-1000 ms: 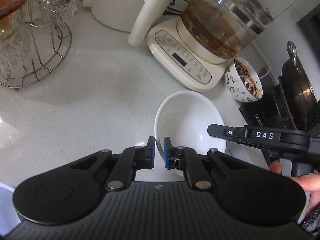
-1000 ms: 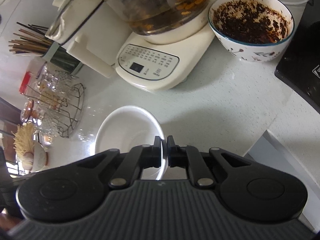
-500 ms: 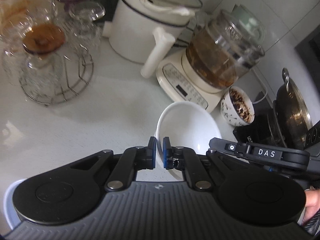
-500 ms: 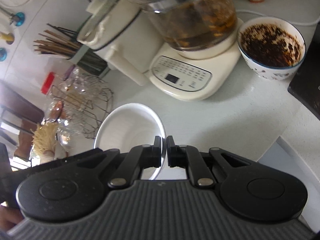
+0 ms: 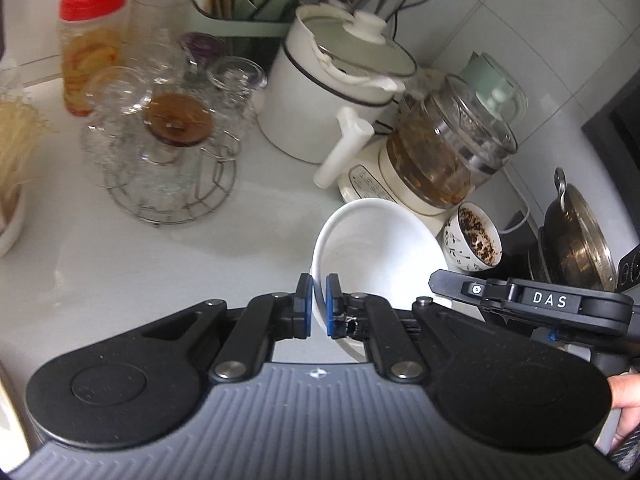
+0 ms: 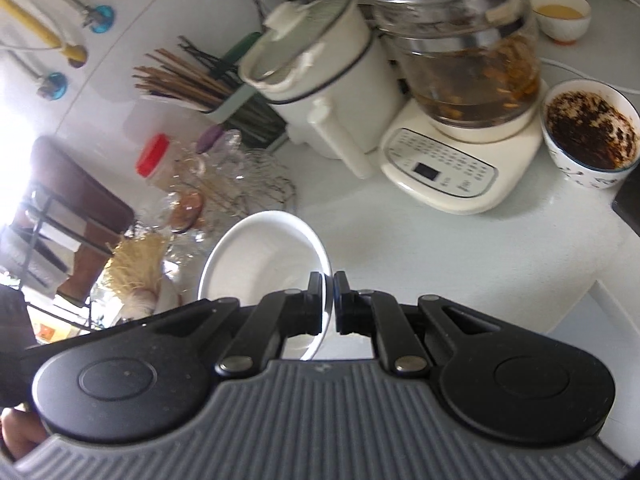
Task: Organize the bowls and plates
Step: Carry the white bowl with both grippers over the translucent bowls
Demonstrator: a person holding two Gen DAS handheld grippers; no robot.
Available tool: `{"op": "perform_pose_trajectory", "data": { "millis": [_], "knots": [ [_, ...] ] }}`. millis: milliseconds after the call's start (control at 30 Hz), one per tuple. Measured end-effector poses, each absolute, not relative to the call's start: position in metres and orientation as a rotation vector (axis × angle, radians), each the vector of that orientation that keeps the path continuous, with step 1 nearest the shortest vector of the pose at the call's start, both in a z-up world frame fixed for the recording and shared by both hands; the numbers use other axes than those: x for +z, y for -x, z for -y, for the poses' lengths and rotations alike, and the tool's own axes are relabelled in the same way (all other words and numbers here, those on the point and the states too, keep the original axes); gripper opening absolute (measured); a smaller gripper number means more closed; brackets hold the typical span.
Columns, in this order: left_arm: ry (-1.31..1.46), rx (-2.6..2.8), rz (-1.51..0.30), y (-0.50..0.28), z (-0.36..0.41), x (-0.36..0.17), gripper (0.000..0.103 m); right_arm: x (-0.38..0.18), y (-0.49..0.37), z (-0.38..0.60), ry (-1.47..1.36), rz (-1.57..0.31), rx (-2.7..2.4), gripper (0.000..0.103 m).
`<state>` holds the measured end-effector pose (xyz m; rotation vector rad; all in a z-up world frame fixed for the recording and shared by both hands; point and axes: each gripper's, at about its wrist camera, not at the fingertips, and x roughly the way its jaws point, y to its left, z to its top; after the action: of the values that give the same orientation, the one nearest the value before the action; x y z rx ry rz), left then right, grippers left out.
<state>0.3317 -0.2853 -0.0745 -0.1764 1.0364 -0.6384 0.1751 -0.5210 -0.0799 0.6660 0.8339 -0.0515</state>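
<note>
A plain white bowl (image 5: pixel 376 256) is held in the air above the white counter by both grippers. My left gripper (image 5: pixel 319 304) is shut on the bowl's left rim. My right gripper (image 6: pixel 328 300) is shut on its right rim, and the bowl (image 6: pixel 260 264) shows to the left of those fingers. The right gripper's body, marked DAS, also shows in the left wrist view (image 5: pixel 536 304). A patterned bowl (image 5: pixel 474 242) holding dark crumbs stands on the counter beyond, also seen in the right wrist view (image 6: pixel 592 132).
A glass kettle on a cream base (image 5: pixel 440 160), a white pot with a handle (image 5: pixel 340 92), a wire rack of glasses (image 5: pixel 168 140), a red-lidded jar (image 5: pixel 90 40) and a chopstick holder (image 6: pixel 192 84) crowd the counter. A dark pan (image 5: pixel 576 236) sits at the right.
Both grippers have lifted the white bowl up and back from the counter. More of the counter's far items have come into view.
</note>
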Motion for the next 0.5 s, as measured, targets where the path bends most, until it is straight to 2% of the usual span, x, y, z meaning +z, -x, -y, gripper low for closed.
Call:
{"op": "perform_pose_trajectory", "data": {
  "millis": [500],
  "knots": [
    [0.266, -0.545, -0.998, -0.321, 0.208, -0.067, 0.008, -0.067, -0.200, 0.458, -0.585, -0.854, 0.051, 0.008]
  ]
}}
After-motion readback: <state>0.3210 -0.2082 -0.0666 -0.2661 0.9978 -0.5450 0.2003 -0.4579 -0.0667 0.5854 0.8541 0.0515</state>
